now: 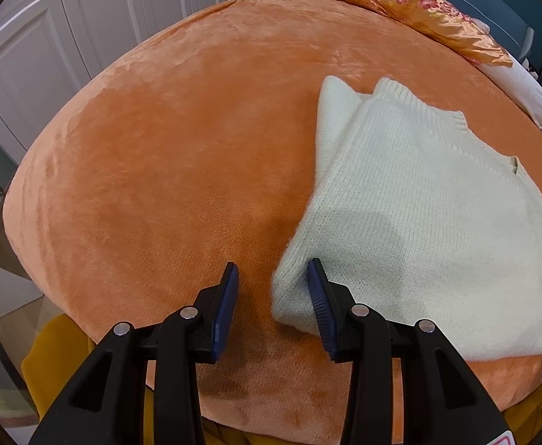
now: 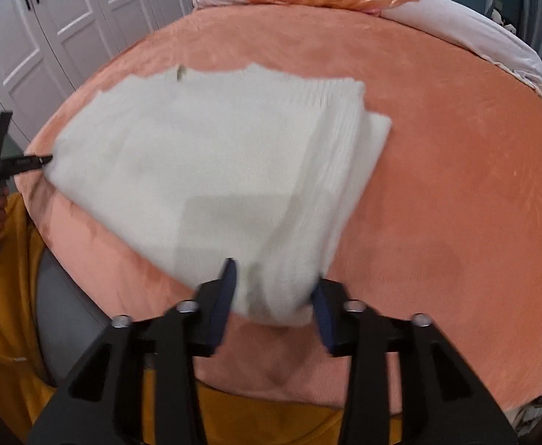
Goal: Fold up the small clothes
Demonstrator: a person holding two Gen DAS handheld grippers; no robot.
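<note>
A cream knitted sweater (image 1: 419, 204) lies partly folded on the orange plush bed cover (image 1: 178, 167). My left gripper (image 1: 273, 274) is open, and the sweater's near left corner lies between its blue pads (image 1: 321, 304) without being pinched. In the right wrist view the sweater (image 2: 215, 170) is blurred. Its near right corner sits between the spread pads (image 2: 222, 296) of my right gripper (image 2: 274, 278), which is open. The left gripper also shows in the right wrist view (image 2: 0, 163), at the sweater's far left corner.
The round bed's edge (image 1: 29, 222) drops off at the left and front. Pillows with an orange floral cover (image 1: 419, 7) lie at the back. White wardrobe doors (image 1: 66, 18) stand beyond on the left. A yellow cloth (image 2: 3, 296) hangs by the bed's near side.
</note>
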